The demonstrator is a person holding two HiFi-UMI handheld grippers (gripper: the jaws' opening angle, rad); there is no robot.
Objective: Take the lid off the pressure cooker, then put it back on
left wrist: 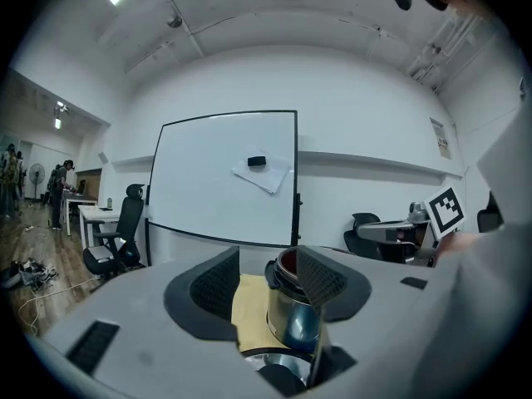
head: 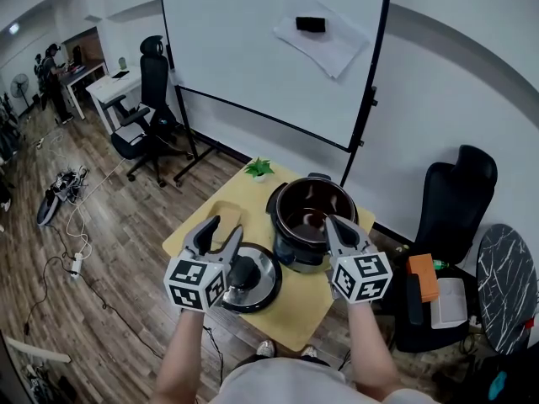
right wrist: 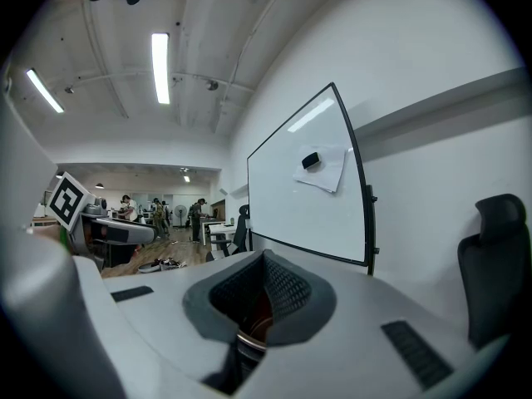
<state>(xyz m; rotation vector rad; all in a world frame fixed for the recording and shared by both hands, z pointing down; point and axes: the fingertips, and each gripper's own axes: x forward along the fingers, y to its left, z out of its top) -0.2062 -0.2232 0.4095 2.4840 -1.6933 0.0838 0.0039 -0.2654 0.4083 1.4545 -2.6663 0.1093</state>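
lid (head: pixel 268 281) at desk's (head: pixel 313 308) front edge looks heavy, slick steel, so grab its black knob (head: pixel 244 270); left gripper (head: pixel 221 242) jaws half open, empty; right gripper (head: pixel 334 227) jaws clamp pressure cooker (head: pixel 305 219) rim.

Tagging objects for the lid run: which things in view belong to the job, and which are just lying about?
Job:
- pressure cooker, open
- lid, lying on the yellow table
- left tool, open over the lid
- right tool, shut on the cooker's rim

Lying about:
- potted plant
- whiteboard
- eraser
- office chair
- floor cables
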